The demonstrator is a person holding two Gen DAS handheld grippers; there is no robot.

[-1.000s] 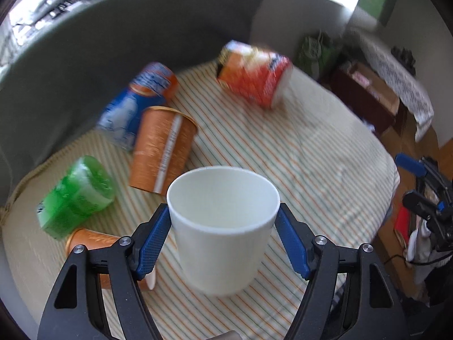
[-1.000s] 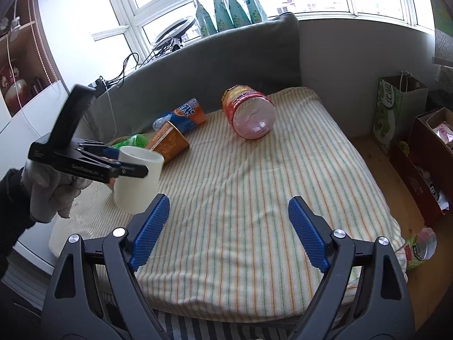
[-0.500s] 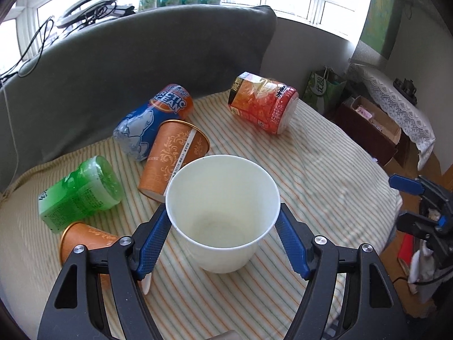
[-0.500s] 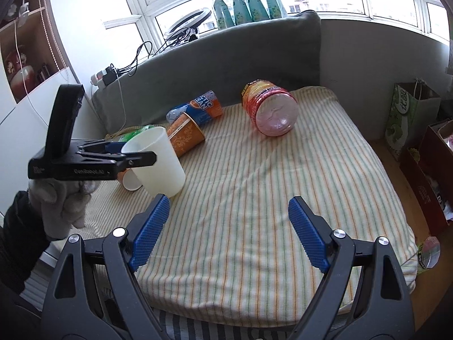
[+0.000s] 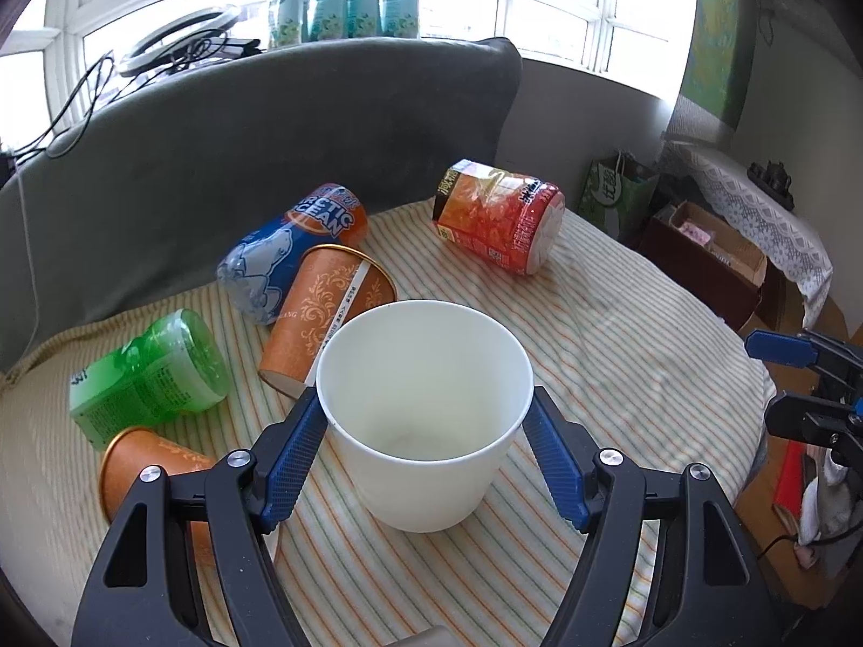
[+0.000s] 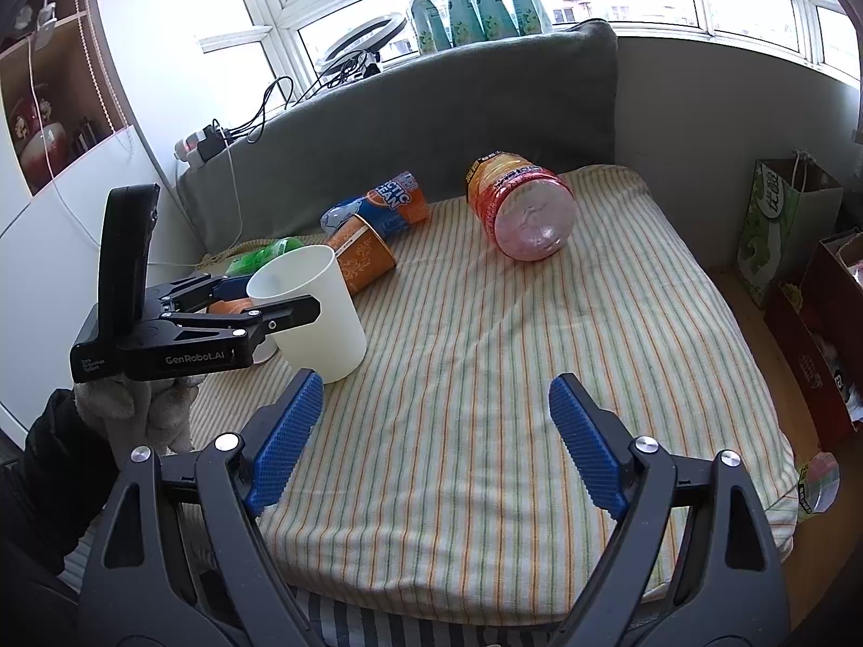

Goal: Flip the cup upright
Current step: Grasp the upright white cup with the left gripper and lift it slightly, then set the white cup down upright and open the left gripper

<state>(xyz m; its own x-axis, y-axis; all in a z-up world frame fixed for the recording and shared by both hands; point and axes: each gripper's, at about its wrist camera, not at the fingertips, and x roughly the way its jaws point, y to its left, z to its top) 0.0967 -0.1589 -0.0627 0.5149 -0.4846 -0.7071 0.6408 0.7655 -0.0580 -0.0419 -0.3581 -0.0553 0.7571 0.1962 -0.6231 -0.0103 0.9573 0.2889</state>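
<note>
A plain white cup [image 5: 423,420] stands upright, mouth up, with its base on the striped cushion [image 5: 620,356]. My left gripper [image 5: 426,426] is shut on the white cup, one blue pad on each side near the rim. The right wrist view shows the same cup [image 6: 313,312] held by the left gripper [image 6: 280,315] at the cushion's left side. My right gripper [image 6: 437,431] is open and empty, above the cushion's front edge, apart from the cup.
Lying on the cushion behind the cup: an orange paper cup [image 5: 323,312], a blue Arctic Ocean can [image 5: 291,248], a green bottle [image 5: 145,377], a red-orange jar [image 5: 496,221], another orange cup [image 5: 151,463] at left. A grey backrest [image 5: 269,124] stands behind. Boxes and bags sit on the floor [image 6: 798,248] at right.
The left gripper has tilted the white cup to upright and lowered it until its base rests on the cushion. The right gripper stayed open and nearly still.
</note>
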